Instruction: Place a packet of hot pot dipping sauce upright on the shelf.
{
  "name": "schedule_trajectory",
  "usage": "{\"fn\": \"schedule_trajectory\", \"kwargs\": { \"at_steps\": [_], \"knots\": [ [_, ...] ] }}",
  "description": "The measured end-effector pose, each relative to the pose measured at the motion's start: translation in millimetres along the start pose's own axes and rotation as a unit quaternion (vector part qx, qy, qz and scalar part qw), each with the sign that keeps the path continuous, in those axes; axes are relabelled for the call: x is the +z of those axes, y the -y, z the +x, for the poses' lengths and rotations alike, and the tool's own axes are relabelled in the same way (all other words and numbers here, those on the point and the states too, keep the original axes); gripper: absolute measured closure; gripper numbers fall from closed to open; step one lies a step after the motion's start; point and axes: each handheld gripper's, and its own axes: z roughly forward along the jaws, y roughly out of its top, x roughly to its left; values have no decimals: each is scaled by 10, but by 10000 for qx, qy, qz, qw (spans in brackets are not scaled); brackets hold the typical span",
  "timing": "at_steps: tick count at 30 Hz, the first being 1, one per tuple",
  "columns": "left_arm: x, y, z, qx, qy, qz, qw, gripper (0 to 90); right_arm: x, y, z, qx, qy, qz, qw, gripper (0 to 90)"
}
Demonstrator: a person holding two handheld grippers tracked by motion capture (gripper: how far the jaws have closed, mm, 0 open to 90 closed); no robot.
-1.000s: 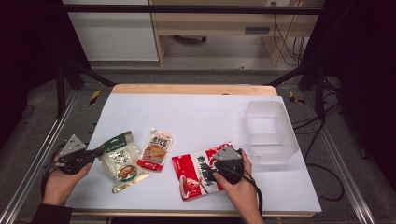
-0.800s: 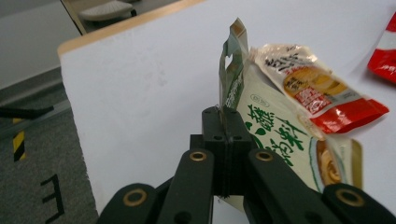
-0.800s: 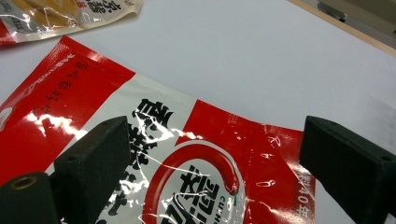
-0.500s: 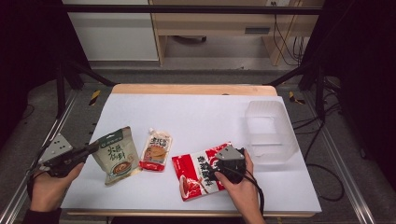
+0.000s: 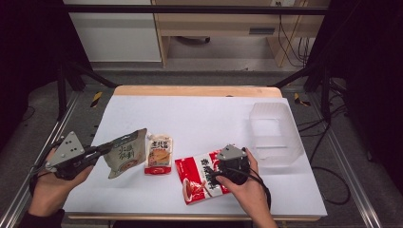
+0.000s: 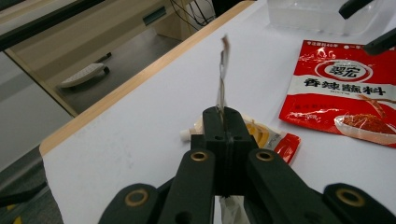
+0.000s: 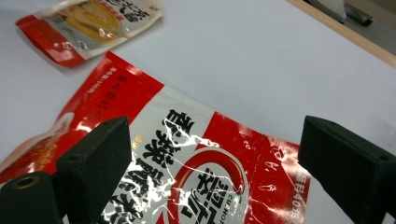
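High view: three packets on the table (image 5: 199, 114); one clear container (image 5: 274, 135). Left gripper (image 5: 108, 148) clamps the green packet (image 5: 124, 152), lifted at table's left.
Left gripper view: jaws closed on packet edge; one small orange packet (image 6: 261, 133).
Right gripper view: right gripper (image 7: 210, 158) jaws apart above one red packet (image 7: 187, 168).

Worktop (image 5: 199, 114) set with three packets and tub. Green pouch (image 5: 124, 152) held off surface at near left, clamped in left tongs (image 5: 102, 152). Small sachet (image 5: 158, 154) laid just right of pouch. Large packet (image 5: 199, 178) laid right of sachet, near front edge, right tongs (image 5: 223, 168) spread wide above it. Tub (image 5: 274, 135) placed at right side, behind large packet.
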Motion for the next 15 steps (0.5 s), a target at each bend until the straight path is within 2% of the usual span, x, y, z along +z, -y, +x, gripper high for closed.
{"fn": "schedule_trajectory", "kwargs": {
  "at_steps": [1,4,5,6,7,8,9,10,12,13,15],
  "knots": [
    [-3,-44,-4,60,10,15,10000,900,-63,-76,-24,-81,-110,-32,9999,93],
    [-12,-174,4,200,26,9,9998,900,-109,-153,-50,-188,-177,-19,9997,90],
    [-13,-216,12,224,39,8,9997,900,-139,-230,-75,-242,-239,8,9994,70],
    [-11,-256,22,239,60,-3,9997,900,-139,-230,-75,-242,-239,8,9994,70],
    [3,-328,47,235,117,-35,9996,900,-168,-311,-96,-336,-350,37,9988,80],
    [3,-328,47,235,117,-35,9996,900,-168,-311,-96,-336,-350,37,9988,80],
    [19,-361,64,230,149,-49,9996,900,-193,-392,-109,-545,-414,103,9976,87],
    [43,-392,81,212,186,-59,9996,900,-193,-392,-109,-545,-414,103,9976,87],
    [109,-444,110,191,278,-59,9994,900,-207,-472,-122,-720,-456,217,9961,100],
    [146,-468,121,228,318,-30,9992,900,-219,-545,-137,-837,-505,279,9948,130],
    [229,-516,130,301,403,27,9987,900,-225,-581,-148,-923,-527,315,9938,136]
  ]
}}
